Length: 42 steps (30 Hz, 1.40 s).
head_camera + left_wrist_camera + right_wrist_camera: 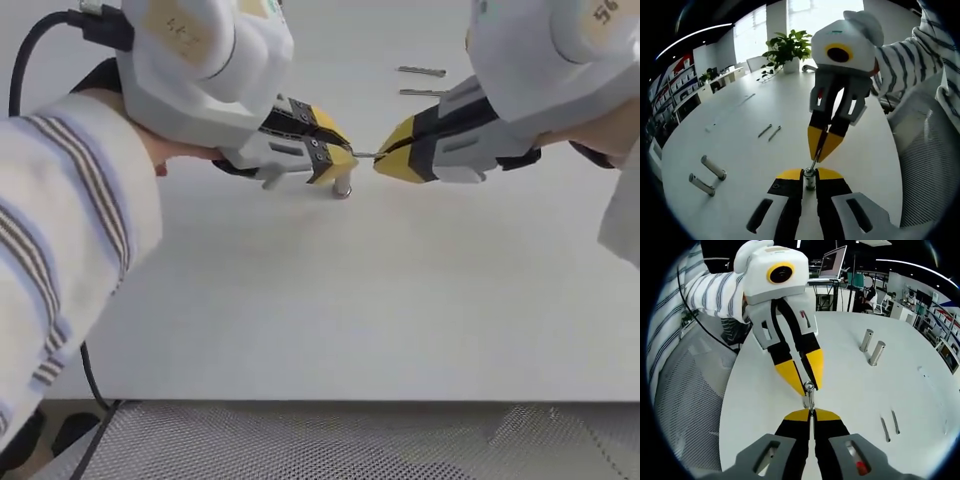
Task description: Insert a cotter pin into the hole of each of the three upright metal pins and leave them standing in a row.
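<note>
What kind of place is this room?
Probably an open office or lab: a long white table, a potted plant, a monitor and shelves.

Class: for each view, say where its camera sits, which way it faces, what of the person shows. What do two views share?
Head view: on the headset, looking down at the white workbench; left gripper, right gripper, striped sleeve.
Left gripper view: on the left gripper, facing the right gripper along its jaws; striped sleeve.
Right gripper view: on the right gripper, facing the left one; striped sleeve.
Shared: both gripper views show the upright silver metal pin and thin cotter pin.
</note>
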Each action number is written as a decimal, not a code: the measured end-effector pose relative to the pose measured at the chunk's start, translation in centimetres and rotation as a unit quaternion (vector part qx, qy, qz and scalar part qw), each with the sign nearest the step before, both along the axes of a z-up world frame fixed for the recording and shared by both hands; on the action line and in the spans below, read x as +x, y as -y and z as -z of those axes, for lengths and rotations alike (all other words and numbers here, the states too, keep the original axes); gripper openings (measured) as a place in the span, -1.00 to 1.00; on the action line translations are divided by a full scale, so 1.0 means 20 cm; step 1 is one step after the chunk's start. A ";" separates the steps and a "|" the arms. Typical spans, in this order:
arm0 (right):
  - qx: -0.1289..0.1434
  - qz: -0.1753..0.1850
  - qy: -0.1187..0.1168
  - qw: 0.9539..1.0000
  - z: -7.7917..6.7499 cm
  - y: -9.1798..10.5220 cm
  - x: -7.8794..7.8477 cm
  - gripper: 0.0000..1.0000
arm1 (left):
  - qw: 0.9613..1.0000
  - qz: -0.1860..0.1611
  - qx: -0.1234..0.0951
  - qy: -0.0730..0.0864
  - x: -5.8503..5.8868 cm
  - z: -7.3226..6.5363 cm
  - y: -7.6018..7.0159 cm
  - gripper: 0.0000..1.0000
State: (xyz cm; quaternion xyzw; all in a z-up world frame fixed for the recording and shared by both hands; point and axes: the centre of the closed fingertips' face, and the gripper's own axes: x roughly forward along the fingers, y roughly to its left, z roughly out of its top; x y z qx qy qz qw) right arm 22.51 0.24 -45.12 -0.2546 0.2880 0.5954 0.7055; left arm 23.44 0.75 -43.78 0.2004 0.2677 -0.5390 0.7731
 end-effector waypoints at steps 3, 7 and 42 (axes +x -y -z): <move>0.002 0.001 -0.004 1.000 0.02 -0.02 0.01 -1.00 | 1.000 0.002 0.000 0.000 0.00 0.00 0.00 -0.89; 0.002 0.002 -0.011 1.000 0.02 -0.05 0.02 -1.00 | 1.000 0.000 -0.002 -0.001 0.00 -0.01 0.01 -0.89; 0.039 0.045 -0.029 0.998 -0.04 -0.03 0.03 -1.00 | 1.000 -0.005 0.000 -0.003 0.02 0.00 0.02 -0.89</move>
